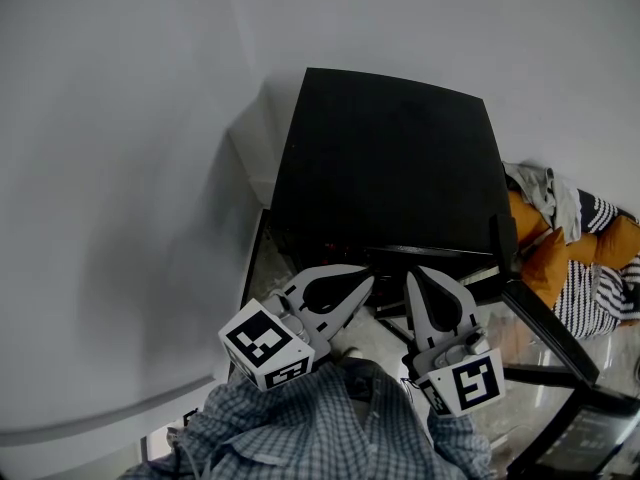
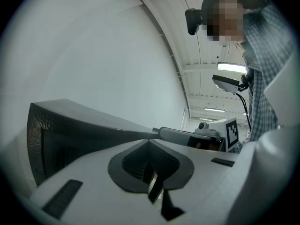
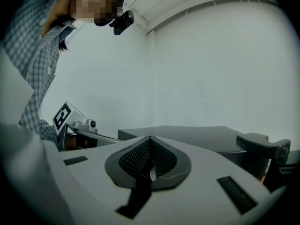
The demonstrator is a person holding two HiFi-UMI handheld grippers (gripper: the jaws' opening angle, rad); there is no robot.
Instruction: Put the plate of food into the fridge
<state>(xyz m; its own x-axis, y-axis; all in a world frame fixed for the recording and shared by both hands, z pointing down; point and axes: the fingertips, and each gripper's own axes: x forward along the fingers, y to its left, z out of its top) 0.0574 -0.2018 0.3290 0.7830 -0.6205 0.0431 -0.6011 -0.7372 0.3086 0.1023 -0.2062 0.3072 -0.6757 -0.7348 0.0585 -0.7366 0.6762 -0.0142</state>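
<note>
Head view, looking steeply down on the black box-shaped fridge (image 1: 390, 158). The left tool (image 1: 362, 283) and the right tool (image 1: 413, 276) hang side by side just over the front top edge of the fridge, both clenched on nothing, jaws tip to tip in each gripper view. The plate of food appears in no view, so whether it is already inside cannot be told.

The step in hand is judged to be work on the door at that front edge. It is best done with one tool only, set at the door's free corner and following the hinge arc, with the other tool drawn back towards the body.

Room is uneven. The plain white wall (image 1: 120, 168) runs close along the fridge's left and rear edges, while a black slanting frame bar (image 1: 545, 328) and a heap of orange and striped cloth (image 1: 585, 258) crowd the right front corner — the space nearest the person looks freest.
</note>
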